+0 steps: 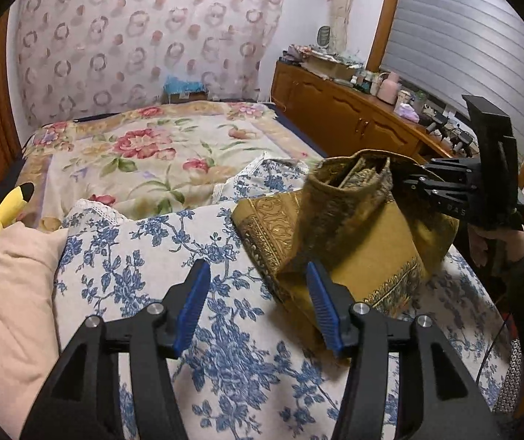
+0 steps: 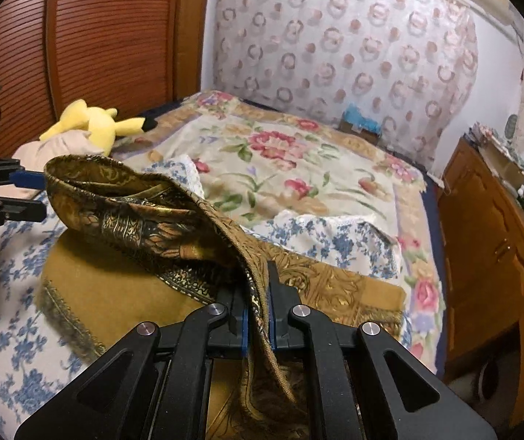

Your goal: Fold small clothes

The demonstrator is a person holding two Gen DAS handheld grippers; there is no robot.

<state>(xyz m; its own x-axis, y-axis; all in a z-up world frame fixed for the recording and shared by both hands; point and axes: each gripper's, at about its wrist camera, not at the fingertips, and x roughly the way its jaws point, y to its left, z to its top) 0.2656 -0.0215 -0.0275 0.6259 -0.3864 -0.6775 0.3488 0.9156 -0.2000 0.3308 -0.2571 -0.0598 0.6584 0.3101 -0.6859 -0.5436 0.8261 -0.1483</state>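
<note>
A gold-brown brocade cloth with patterned borders point(image 1: 379, 253) lies partly folded on a white bedspread printed with blue flowers point(image 1: 225, 348), spread over the near end of a bed with a red-and-green floral cover point(image 1: 152, 154). The right gripper point(image 2: 258, 315) has its fingers pressed together on one edge of this cloth, lifting a curled flap above the flat part. The left gripper point(image 1: 258, 308) has its blue-padded fingers point(image 1: 192, 308) spread, nothing between them, with the right-hand pad just beside the cloth's near corner. A yellow plush toy point(image 2: 97, 124) rests by a beige pillow point(image 1: 9, 286)
</note>
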